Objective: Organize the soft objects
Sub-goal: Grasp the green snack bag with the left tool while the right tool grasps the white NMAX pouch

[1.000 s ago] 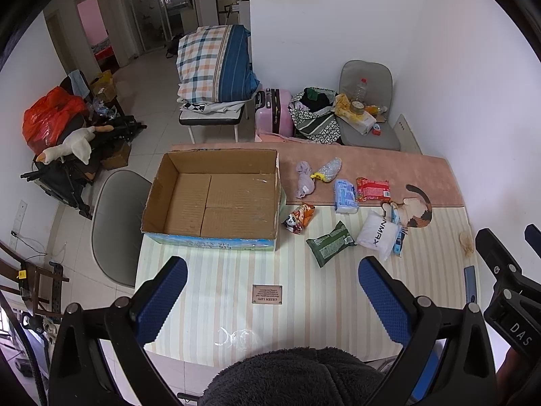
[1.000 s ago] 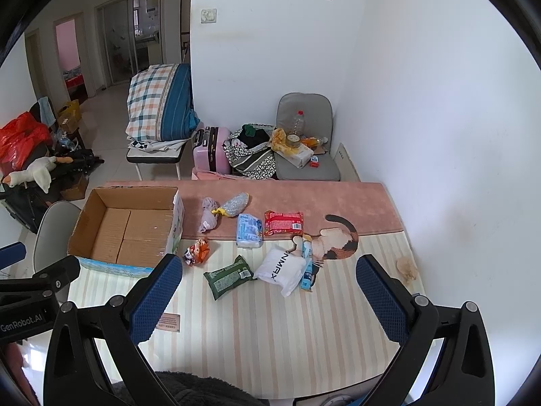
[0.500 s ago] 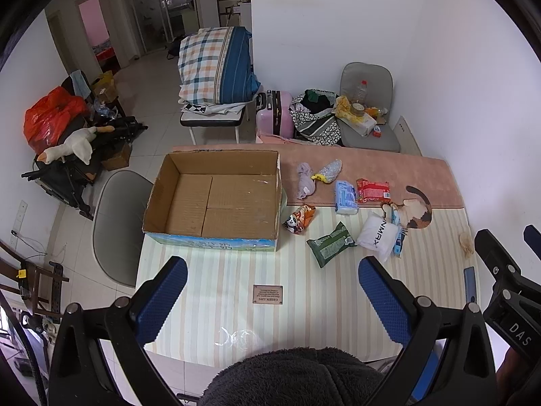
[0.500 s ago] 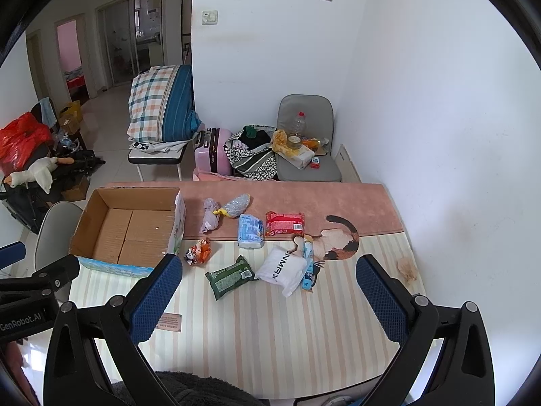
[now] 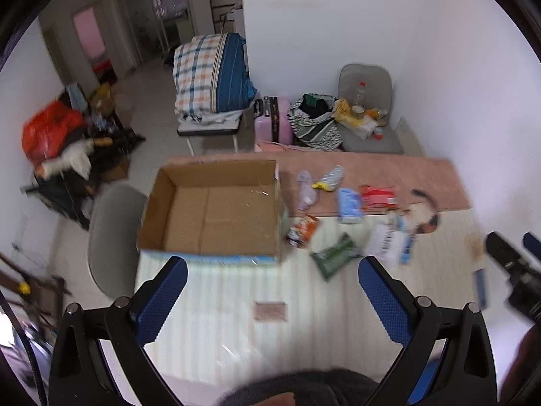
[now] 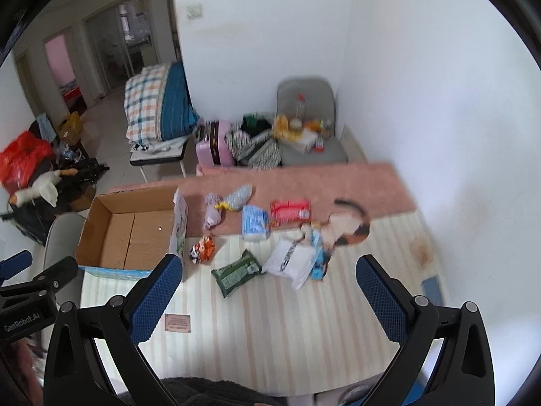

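Cardboard box [image 5: 216,209] sits empty; soft packets [image 6: 236,272] lie right of it. Left gripper [image 5: 272,296] and right gripper [image 6: 268,296] hover, jaws apart.

Bright daylight, motion blur, fisheye-warped edges.

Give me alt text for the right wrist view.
The open right claw hovers above a striped table, holding nothing. Ahead lie soft packets, including a green pack and a white pouch, with an empty cardboard box to their left.
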`<state>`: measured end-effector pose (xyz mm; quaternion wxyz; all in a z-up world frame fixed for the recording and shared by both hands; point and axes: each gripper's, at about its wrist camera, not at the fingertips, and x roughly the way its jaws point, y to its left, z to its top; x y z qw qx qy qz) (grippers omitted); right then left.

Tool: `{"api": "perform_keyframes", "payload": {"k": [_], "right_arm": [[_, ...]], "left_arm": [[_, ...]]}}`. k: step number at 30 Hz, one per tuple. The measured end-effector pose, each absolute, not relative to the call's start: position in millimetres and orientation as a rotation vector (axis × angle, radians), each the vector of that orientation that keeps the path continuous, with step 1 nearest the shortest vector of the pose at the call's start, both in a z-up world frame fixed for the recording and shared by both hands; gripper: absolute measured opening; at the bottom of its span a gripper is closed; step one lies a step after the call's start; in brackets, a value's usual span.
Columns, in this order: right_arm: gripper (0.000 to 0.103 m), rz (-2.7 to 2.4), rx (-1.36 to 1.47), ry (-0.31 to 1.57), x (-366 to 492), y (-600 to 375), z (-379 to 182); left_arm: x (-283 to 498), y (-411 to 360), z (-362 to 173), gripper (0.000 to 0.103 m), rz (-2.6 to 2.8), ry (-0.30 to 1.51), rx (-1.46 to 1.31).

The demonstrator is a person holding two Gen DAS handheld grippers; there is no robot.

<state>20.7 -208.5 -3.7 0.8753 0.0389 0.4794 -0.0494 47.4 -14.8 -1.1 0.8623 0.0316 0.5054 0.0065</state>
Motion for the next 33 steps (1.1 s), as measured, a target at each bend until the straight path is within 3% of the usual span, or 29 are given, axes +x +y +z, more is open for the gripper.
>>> {"api": "perform_keyframes", "payload": {"k": [6, 14, 20, 23, 26, 30, 33], "right_arm": [[0.103, -0.084, 0.03, 1.224, 108.8, -260.5, -130.6], [0.103, 0.222, -0.643, 1.441, 188.9, -234.8, -310.2], [0.103, 0.407, -0.802, 1.559, 213.9, -216.3, -398.1], [0.099, 0.384, -0.727, 1.601, 224.4, -222.2, -418.0], [0.088, 0.286, -0.436, 1.657, 232.3, -255.8, -413.0], [0.087, 0.15, -0.084, 1.754, 225.7, -310.6, -418.0], [0.088, 0.104, 0.015, 1.793, 218.3, -333.8, -432.3]], "left_arm": [[132.2, -60.0, -91.7, 0.103, -0.063, 1.209, 0.324], [166.2, -107.4, -218.9, 0.103, -0.16, 1.398, 0.518], [162.3, -122.4, -271.0, 0.103, -0.154, 1.489, 0.524], [161.2, -133.2, -279.2, 0.103, -0.181, 1.504, 0.543], [164.6, -151.0, -283.6, 0.103, -0.247, 1.5, 0.58], [180.2, -180.2, -309.7, 0.103, -0.352, 1.523, 0.651], [191.7, -194.7, -339.8, 0.101, -0.394, 1.575, 0.712]]}}
